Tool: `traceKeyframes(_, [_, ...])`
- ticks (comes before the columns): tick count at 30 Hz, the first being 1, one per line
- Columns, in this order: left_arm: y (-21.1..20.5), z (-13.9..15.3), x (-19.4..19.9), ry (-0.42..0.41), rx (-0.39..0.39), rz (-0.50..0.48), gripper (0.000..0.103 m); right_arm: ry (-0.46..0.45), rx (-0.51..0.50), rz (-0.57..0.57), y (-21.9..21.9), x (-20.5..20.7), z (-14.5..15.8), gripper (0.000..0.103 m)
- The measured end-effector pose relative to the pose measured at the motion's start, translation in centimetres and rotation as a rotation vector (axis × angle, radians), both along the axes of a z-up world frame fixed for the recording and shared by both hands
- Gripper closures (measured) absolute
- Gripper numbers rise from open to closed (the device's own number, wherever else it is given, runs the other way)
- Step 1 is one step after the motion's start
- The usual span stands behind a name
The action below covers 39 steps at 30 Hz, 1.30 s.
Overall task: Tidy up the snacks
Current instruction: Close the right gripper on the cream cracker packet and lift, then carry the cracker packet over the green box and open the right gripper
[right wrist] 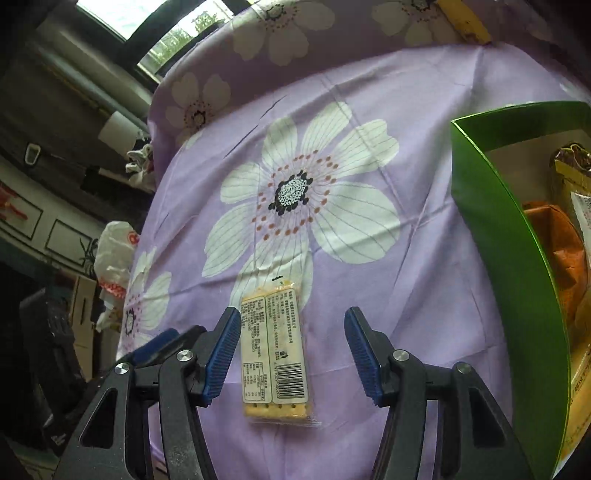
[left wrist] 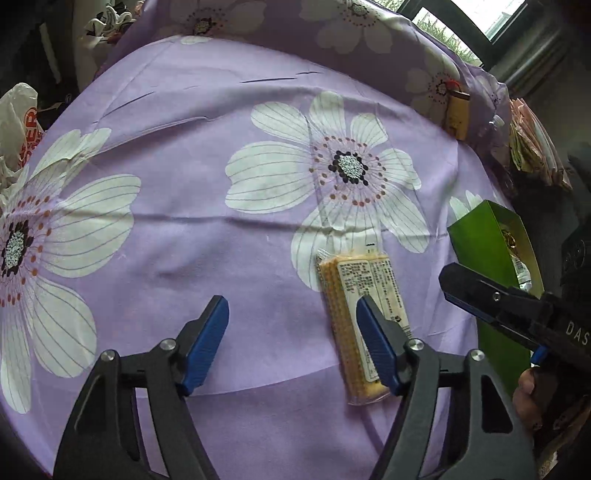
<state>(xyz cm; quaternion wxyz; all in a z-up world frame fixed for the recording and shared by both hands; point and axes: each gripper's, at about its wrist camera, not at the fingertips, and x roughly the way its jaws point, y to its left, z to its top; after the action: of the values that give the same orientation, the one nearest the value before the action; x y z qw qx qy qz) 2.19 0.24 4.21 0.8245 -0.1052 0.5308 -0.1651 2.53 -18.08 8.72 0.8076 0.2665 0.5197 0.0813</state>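
Observation:
A clear pack of yellow crackers point(left wrist: 364, 321) with a white label lies flat on the purple flowered cloth point(left wrist: 221, 229). It also shows in the right wrist view point(right wrist: 275, 350). My left gripper point(left wrist: 291, 306) is open and empty, its right finger over the pack. My right gripper point(right wrist: 291, 321) is open above the pack, which lies between its fingers; the gripper also shows at the right of the left wrist view point(left wrist: 448, 284). A green box point(right wrist: 506, 258) at the right holds several wrapped snacks point(right wrist: 561, 236); it also shows in the left wrist view point(left wrist: 480, 236).
A yellow pack point(left wrist: 458, 114) lies at the cloth's far right edge, also seen in the right wrist view point(right wrist: 467, 20). A white plastic bag point(left wrist: 18, 122) sits off the left edge. More packets point(left wrist: 532, 147) lie beyond the right edge.

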Motion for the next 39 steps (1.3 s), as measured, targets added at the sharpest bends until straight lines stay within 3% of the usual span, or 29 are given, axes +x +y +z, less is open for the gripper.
traceKeyframes(4, [-2.4, -1.0, -0.5, 0.035, -0.015, -0.073, 0.049, 0.021, 0.055, 0.003, 0.1, 0.0, -0.9, 0.044])
traceKeyframes(14, [-3.8, -1.1, -1.0, 0.027, -0.031, -0.122, 0.054, 0.087, 0.16, 0.067, 2.0, 1.0, -3.7, 0.044])
traceKeyframes(21, [-4.0, -1.4, -1.0, 0.035, -0.063, -0.118, 0.056, 0.082, 0.135, 0.081, 2.9, 1.1, -4.1, 0.047])
traceKeyframes(25, [-4.3, -0.5, -1.6, -0.015, -0.052, -0.111, 0.063, 0.075, 0.098, 0.077, 2.9, 0.9, -3.7, 0.051])
traceKeyframes(28, [-4.5, 1.7, -2.3, -0.101, -0.072, -0.113, 0.063, 0.034, 0.099, 0.07, 2.4, 0.5, -2.2, 0.052])
traceKeyframes(33, [-6.5, 5.6, -3.2, -0.239, -0.099, -0.125, 0.063, -0.099, 0.094, 0.035, 0.7, -1.0, 2.2, 0.052])
traceKeyframes(39, [-12.4, 9.1, -3.9, -0.375, -0.111, -0.233, 0.061, -0.262, 0.059, -0.076, -4.3, -4.0, 7.0, 0.052])
